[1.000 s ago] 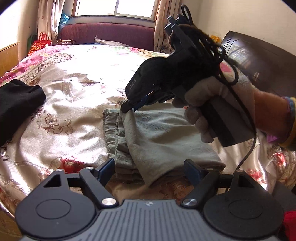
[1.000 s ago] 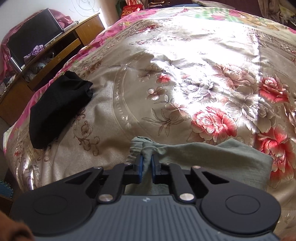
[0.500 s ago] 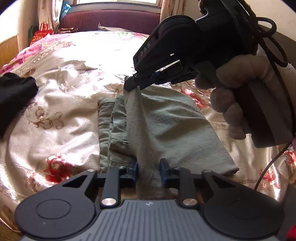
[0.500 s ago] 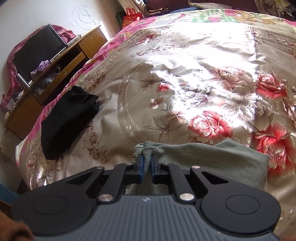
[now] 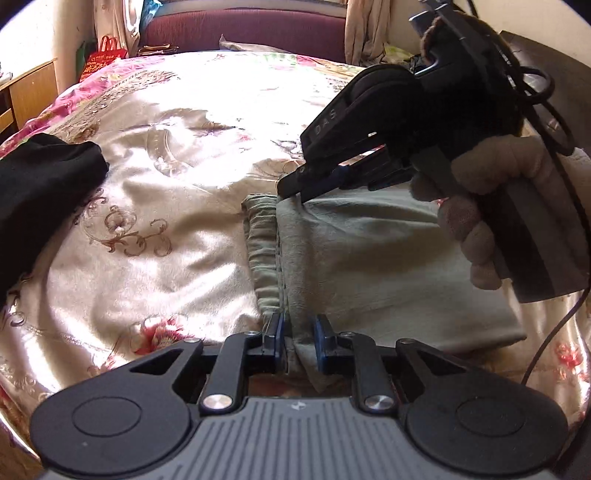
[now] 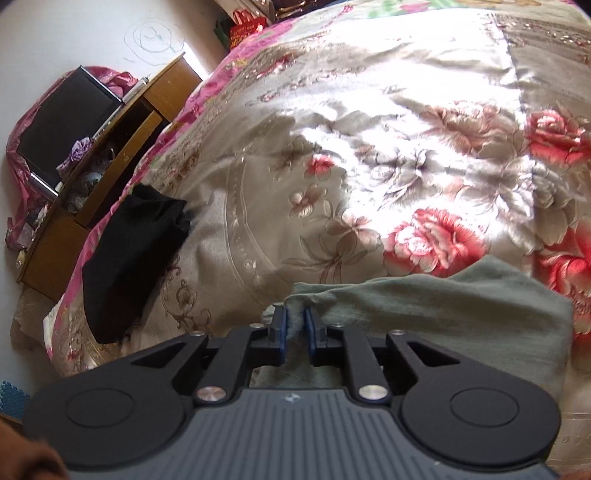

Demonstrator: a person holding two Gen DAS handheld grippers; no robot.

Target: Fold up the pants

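The grey-green pants (image 5: 369, 258) lie folded on the floral bedspread (image 5: 184, 184). My left gripper (image 5: 298, 341) has its blue pads around the near corner of the top layer, a visible gap still between them. My right gripper (image 5: 295, 188) shows in the left wrist view, shut on the far corner of the same layer. In the right wrist view the right gripper (image 6: 294, 330) pinches a bunch of the pants' fabric (image 6: 443, 317) between its pads.
A folded black garment (image 5: 40, 199) lies on the bed's left side, also in the right wrist view (image 6: 129, 254). A wooden desk (image 6: 107, 155) with a black monitor stands beside the bed. A maroon headboard (image 5: 243, 33) is at the far end.
My left gripper has closed from wide open to a narrow gap around the pants' near corner. My right gripper stays on the far corner, with its pads now slightly parted.
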